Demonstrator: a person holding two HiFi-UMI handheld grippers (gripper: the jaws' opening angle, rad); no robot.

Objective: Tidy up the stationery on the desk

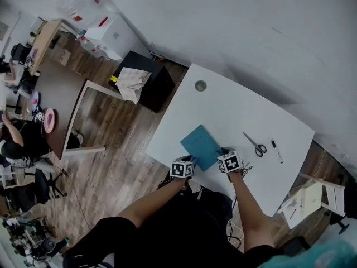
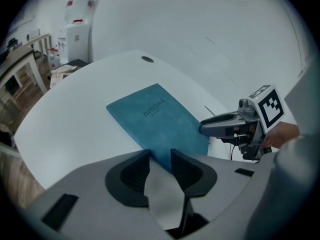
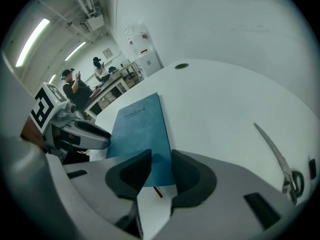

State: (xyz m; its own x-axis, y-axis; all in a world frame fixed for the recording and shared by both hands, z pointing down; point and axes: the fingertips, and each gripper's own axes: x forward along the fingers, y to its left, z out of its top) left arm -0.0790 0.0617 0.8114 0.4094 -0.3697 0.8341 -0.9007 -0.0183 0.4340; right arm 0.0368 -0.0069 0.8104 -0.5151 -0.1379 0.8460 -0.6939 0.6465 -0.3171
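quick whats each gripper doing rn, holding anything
Left gripper: open, jaws apart at the blue notebook near edge, gripping nothing.
Right gripper: open, at the same notebook edge, gripping nothing.

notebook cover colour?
Teal-blue notebook, plain with small darker lettering; shows best in the left gripper view.

The worktop (image 1: 240, 110) is showing a smooth, white, matt face that is catching only soft light. The notebook (image 2: 155, 116) is wearing a teal cover with a fine, suede-like grain, matt all over, its title pressed in a darker tone. The left gripper (image 2: 160, 156) and the right gripper (image 3: 161, 156) are presenting smooth grey matt plastic shells, and their pads (image 2: 134, 173) are looking like dark ribbed rubber. The scissors (image 1: 255, 144) are showing bare metal blades with a dull shine and dark handles. The floor (image 1: 111, 166) is showing brown wood-grain planks.
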